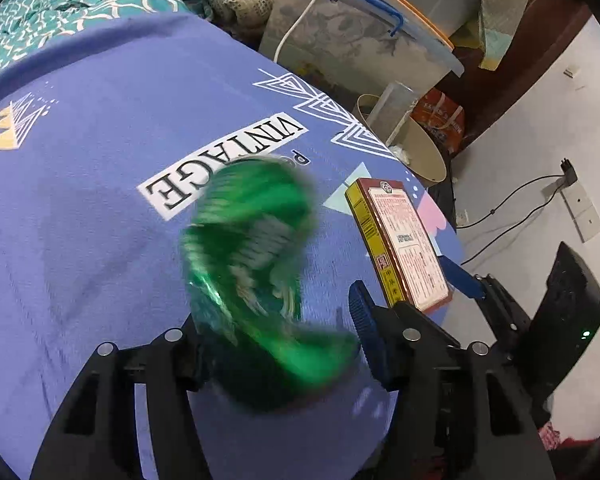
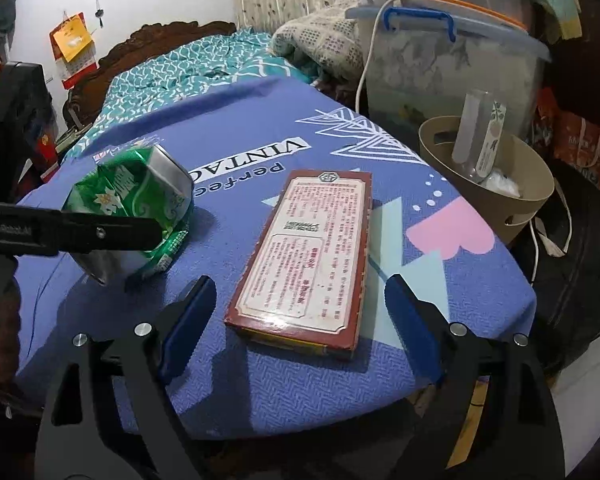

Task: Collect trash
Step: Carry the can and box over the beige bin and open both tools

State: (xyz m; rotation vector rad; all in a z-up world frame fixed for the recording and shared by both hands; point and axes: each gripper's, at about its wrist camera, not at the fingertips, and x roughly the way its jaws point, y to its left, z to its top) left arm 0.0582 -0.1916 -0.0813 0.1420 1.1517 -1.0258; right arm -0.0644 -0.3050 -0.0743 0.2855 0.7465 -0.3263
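A green foil wrapper (image 1: 252, 272) sits blurred between my left gripper's (image 1: 284, 320) fingers, which close on it just above the purple table cover (image 1: 80, 200). In the right wrist view the wrapper (image 2: 132, 204) is held by the left gripper's black finger (image 2: 100, 234). A red and yellow flat box (image 2: 308, 256) lies on the cover. My right gripper (image 2: 296, 308) is open, its blue pads on either side of the box's near end, apart from it. The box (image 1: 400, 240) and the right gripper's fingers also show in the left wrist view.
A tan bin (image 2: 496, 184) holding a tube and white scraps stands at the table's right edge. Behind it is a large clear storage tub (image 2: 452, 60) with a blue handle. A bed with teal bedding (image 2: 188, 68) lies beyond the table.
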